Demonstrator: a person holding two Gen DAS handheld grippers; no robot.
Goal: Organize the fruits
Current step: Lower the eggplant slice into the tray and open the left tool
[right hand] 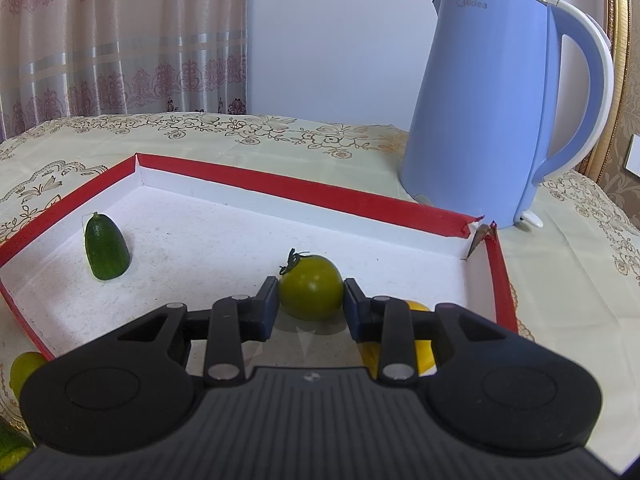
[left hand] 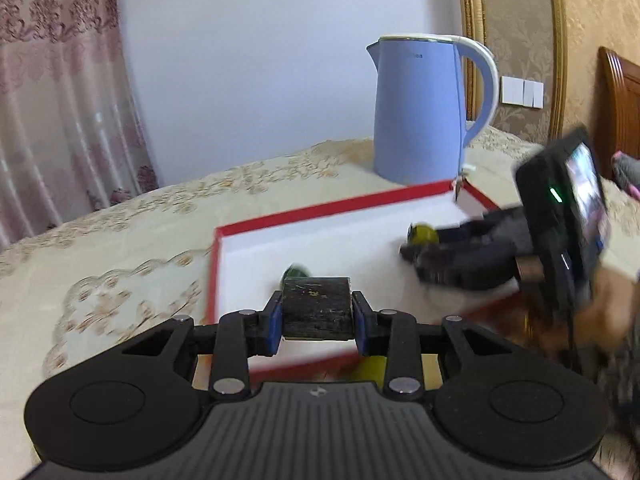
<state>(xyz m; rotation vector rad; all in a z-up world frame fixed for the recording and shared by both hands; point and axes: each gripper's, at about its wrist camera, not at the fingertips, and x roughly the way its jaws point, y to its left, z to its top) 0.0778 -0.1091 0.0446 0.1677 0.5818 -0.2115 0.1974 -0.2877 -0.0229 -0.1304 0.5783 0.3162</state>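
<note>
A table covered with a cream tablecloth (right hand: 280, 136) bearing a gold floral print carried the objects. A shallow tray (right hand: 304, 196) with red walls and a white floor lay flat on the cloth. A blue electric kettle (right hand: 492, 104) stood upright on the cloth just beyond the tray's far right corner. A yellow-green fruit (right hand: 24, 368) and part of a dark green vegetable (right hand: 10, 446) lay on the cloth outside the tray's near left wall.

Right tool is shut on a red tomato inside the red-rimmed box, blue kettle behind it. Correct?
Not quite: the tomato is green, not red, as the right wrist view shows. The rest holds: the right tool is shut on it inside the red-rimmed box, with the blue kettle behind.
</note>
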